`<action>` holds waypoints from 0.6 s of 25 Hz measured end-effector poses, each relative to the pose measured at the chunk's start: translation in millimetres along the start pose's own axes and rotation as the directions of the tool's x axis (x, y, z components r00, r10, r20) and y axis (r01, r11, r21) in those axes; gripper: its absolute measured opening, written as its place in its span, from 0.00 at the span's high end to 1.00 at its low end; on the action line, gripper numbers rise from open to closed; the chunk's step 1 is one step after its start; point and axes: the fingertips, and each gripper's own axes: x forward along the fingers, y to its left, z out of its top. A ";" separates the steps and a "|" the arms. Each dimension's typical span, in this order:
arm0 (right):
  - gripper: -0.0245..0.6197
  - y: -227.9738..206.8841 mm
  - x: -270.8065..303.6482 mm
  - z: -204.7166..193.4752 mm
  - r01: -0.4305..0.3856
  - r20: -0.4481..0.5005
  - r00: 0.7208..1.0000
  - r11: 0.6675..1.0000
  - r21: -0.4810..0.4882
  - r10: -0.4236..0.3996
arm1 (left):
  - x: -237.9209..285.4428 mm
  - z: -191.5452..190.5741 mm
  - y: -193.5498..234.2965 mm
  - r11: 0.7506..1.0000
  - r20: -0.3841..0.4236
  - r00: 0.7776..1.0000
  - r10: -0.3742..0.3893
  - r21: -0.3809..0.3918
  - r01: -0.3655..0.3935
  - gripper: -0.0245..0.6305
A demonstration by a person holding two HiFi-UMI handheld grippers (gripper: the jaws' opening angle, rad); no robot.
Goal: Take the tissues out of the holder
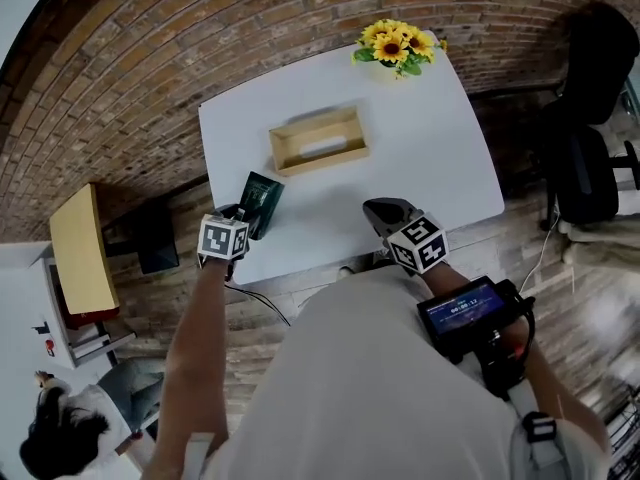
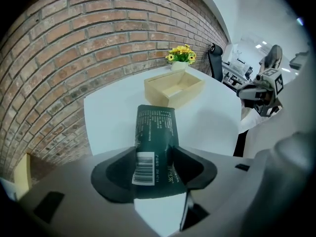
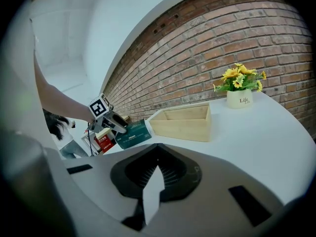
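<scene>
A light wooden holder [image 1: 318,140] [image 2: 175,89] [image 3: 183,124] stands open-topped in the middle of the white table [image 1: 440,158], and I see no tissues in it. My left gripper [image 1: 256,211] [image 2: 153,157] is over the table's near left edge, pointing steeply down, shut on a dark green tissue pack [image 1: 263,200] [image 2: 154,132] [image 3: 132,134]. The pack's far end reaches toward the holder and lies low over the tabletop. My right gripper [image 1: 386,211] [image 3: 157,168] hovers at the near edge, shut, with nothing in it.
A white pot of sunflowers [image 1: 398,45] [image 3: 240,90] stands at the table's far corner. A black office chair [image 1: 590,158] is right of the table, a low wooden cabinet [image 1: 78,253] left of it. A person [image 1: 55,438] sits at lower left.
</scene>
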 end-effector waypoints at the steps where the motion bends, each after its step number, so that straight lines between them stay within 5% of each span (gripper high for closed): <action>1: 0.95 -1.3 -0.3 -0.9 -0.003 -0.003 1.000 1.000 -0.001 0.003 | 0.2 0.5 -0.2 1.000 0.001 1.000 0.012 0.007 -0.012 0.61; 10: 0.95 2.3 3.7 6.6 -0.023 -0.006 1.000 1.000 -0.013 0.023 | -9.7 -0.8 -1.5 0.999 0.020 0.999 0.043 0.006 -0.043 0.52; 15: 0.95 1.7 8.9 8.4 -0.030 -0.009 1.000 0.999 -0.023 0.030 | -23.6 9.6 -7.5 0.999 0.102 0.994 0.029 -0.030 -0.026 0.52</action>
